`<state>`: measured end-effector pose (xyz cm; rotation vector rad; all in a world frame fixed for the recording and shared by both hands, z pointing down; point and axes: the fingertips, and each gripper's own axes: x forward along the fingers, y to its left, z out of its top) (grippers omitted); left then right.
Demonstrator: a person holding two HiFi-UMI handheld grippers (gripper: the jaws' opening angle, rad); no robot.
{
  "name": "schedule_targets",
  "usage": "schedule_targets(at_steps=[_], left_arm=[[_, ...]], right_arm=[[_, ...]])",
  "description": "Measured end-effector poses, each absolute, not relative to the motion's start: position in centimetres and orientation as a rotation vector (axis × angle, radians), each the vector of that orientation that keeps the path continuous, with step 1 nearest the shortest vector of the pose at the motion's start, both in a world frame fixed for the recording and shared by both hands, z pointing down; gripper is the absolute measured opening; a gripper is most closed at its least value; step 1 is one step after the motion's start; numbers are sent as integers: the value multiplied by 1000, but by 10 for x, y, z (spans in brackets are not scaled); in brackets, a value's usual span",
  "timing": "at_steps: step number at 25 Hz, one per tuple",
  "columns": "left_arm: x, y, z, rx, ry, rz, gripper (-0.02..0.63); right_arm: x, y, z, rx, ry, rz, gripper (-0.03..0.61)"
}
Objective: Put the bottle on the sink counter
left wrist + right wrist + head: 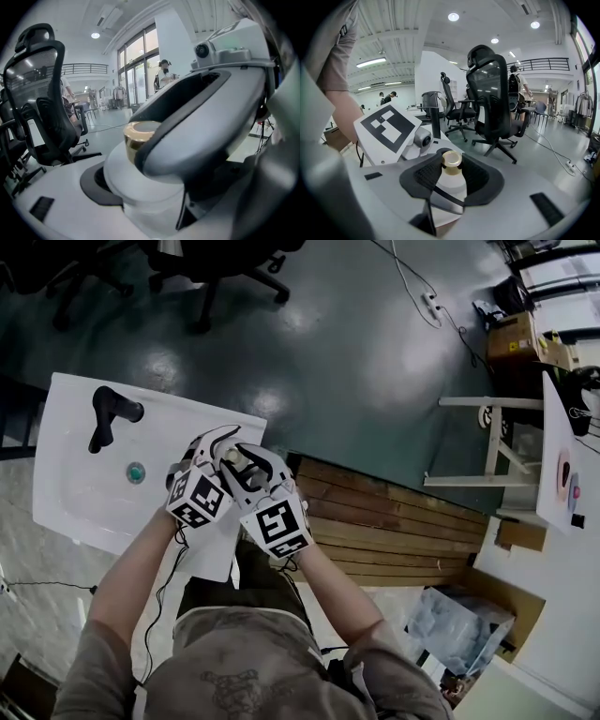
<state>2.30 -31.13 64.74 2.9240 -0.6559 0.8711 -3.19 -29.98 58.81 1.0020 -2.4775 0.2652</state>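
My right claw (452, 174) clamps the bottle (449, 186) under its gold cap (451, 160). My left claw (214, 448) grips its body at the worktop's (66, 512) right edge. It looks smooth, probably light and slippery.

The bottle (451, 186), white-bodied with a gold cap, is standing upright. Its neck is sitting between the dark pads of the right hand-held gripper (452, 169), which are pressing on it from both sides. It is hanging over the right end of the white table (66, 498) with the sunken basin. Whether its base is touching that surface is not showing.
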Motion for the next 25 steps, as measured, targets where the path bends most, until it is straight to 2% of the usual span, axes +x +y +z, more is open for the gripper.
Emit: schedule_targets(at_steps=[25], left_arm=[[20, -313, 682, 2887, -617, 932, 327]], right_arm=[[-33, -304, 622, 1011, -2403, 281, 133]])
